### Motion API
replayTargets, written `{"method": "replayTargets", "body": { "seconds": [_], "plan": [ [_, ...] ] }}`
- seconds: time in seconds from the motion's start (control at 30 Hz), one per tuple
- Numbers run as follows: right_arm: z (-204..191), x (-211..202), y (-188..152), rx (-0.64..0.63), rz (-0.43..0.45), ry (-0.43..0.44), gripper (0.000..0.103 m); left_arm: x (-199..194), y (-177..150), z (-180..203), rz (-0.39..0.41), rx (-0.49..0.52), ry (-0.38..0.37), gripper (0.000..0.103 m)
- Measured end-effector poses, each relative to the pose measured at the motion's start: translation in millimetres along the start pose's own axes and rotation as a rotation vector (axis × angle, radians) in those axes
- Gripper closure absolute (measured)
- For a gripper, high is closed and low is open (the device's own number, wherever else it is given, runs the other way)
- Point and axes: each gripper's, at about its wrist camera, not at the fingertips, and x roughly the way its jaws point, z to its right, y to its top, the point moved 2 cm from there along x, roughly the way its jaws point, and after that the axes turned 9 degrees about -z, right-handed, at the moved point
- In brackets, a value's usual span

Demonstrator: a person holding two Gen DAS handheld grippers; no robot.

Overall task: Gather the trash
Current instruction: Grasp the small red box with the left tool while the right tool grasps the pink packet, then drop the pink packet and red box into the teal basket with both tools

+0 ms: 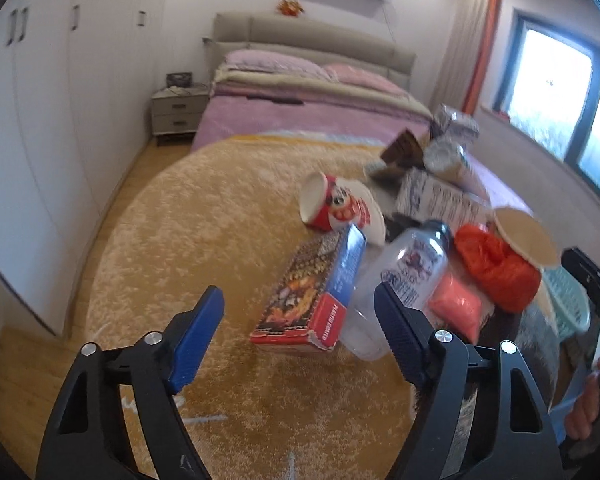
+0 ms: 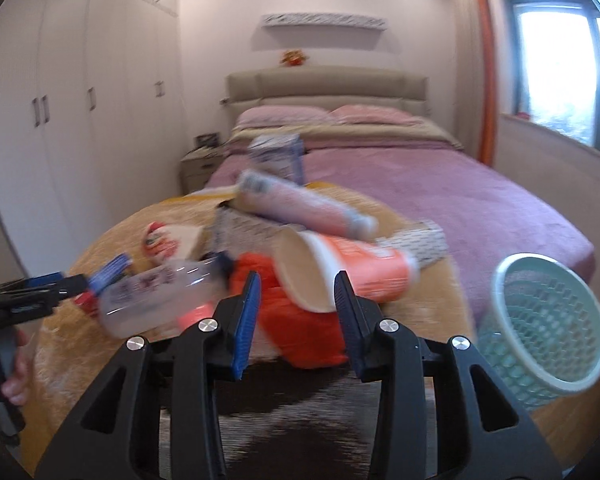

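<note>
Your left gripper (image 1: 300, 322) stands wide open above the tan shaggy rug (image 1: 220, 216), holding nothing; its right finger overlaps the clear plastic bottle (image 1: 404, 280) in view, and contact cannot be confirmed. Your right gripper (image 2: 298, 306) is also open and empty, its fingers framing the orange plastic bag (image 2: 296, 320) and the paper cup with orange print (image 2: 340, 276).

The trash lies in 1 loose pile on the rug at the foot of the bed (image 2: 420, 184). Count from both views:
- 1 clear bottle with a dark cap, lying on its side.
- 1 red and dark printed carton (image 1: 312, 292), just beside the bottle.
- 2 paper cups on their sides: 1 red cartoon cup (image 1: 336, 208), 1 orange-print cup.
- 1 orange bag, crumpled, plus 1 small orange packet (image 1: 456, 308) beside it.
- 1 pink tube (image 2: 304, 204) resting across the pile.
- At least 2 white printed boxes (image 2: 278, 154); motion blur prevents a firmer count.

1 pale green mesh basket (image 2: 548, 320) stands to the right of the pile, tilted, nothing visible inside it.
</note>
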Motion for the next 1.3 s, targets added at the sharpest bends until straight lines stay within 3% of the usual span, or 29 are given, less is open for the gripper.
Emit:
{"method": "replayTargets", "body": {
  "seconds": [0.23, 0.33, 0.47, 0.63, 0.73, 0.97, 1.07, 1.3],
  "plan": [
    [-43, 39, -7, -0.111, -0.145, 0.092, 0.066, 15, 4, 0, -0.041, 0.041, -0.030, 0.047],
    [-55, 57, -10, -0.141, -0.198, 0.111, 0.057, 19, 7, -14, -0.056, 0.003, -0.077, 0.048],
    [-62, 75, -12, -0.153, -0.257, 0.129, 0.056, 26, 11, -38, -0.079, -0.064, -0.073, 0.052],
    [-64, 93, -15, -0.153, -0.312, 0.133, 0.053, 33, 13, -50, -0.080, -0.093, -0.141, 0.053],
    [-66, 97, -14, -0.157, -0.315, 0.126, 0.046, 40, 15, -50, -0.099, -0.110, -0.187, 0.067],
    [-59, 114, -15, -0.126, -0.373, 0.167, 0.045, 42, 13, -35, -0.080, -0.103, -0.177, 0.087],
    [-61, 113, -15, -0.140, -0.359, 0.175, 0.052, 27, 14, -27, -0.025, -0.084, -0.114, 0.087],
    [-69, 76, -18, -0.192, -0.236, 0.149, 0.057, -19, 21, -6, 0.076, -0.031, -0.104, 0.087]
  ]
}}
